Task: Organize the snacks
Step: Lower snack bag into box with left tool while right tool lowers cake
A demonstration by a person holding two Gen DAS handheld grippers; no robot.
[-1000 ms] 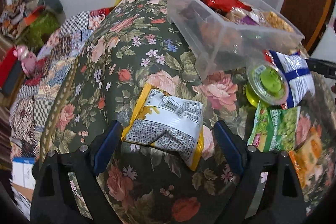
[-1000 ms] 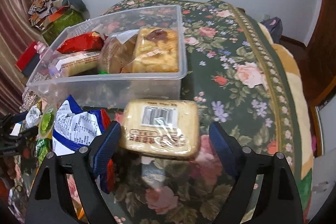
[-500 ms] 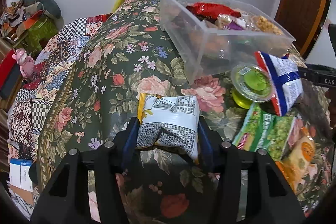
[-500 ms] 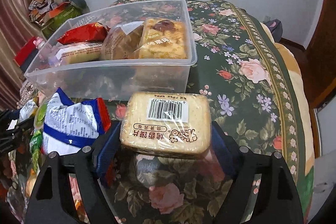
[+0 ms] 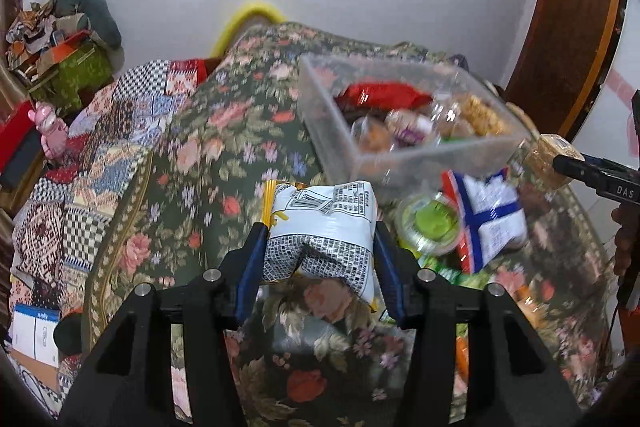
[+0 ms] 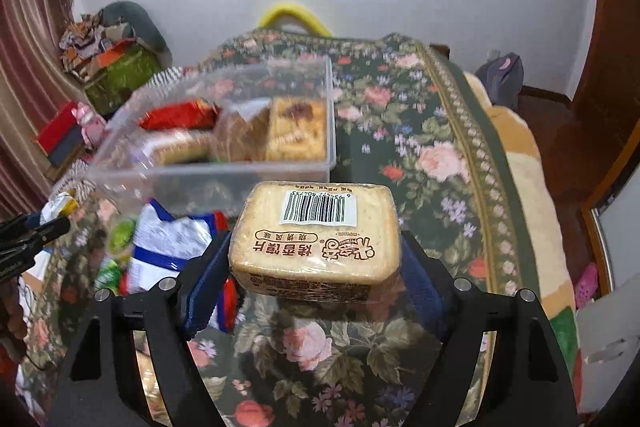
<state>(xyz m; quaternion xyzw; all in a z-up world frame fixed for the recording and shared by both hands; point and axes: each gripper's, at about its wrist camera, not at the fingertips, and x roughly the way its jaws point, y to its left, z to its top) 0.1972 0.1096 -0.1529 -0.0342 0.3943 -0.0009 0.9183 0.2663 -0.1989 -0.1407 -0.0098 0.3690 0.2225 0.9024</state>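
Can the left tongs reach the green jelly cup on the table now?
Probably not yet. The left tongs are closing on the white snack bag, so they are occupied. The green jelly cup lies uncovered beside the blue-striped bag.

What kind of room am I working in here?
Probably a lived-in home room: a floral tablecloth covers the table, clothes and boxes are piled by the wall, and a patchwork cover lies beside it.

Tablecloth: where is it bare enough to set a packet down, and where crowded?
Bare floral tablecloth lies right of the clear bin, toward the gold border, and left of the bin in the left wrist view. It is crowded in front of the bin, around the blue-white bag and green jelly cup.
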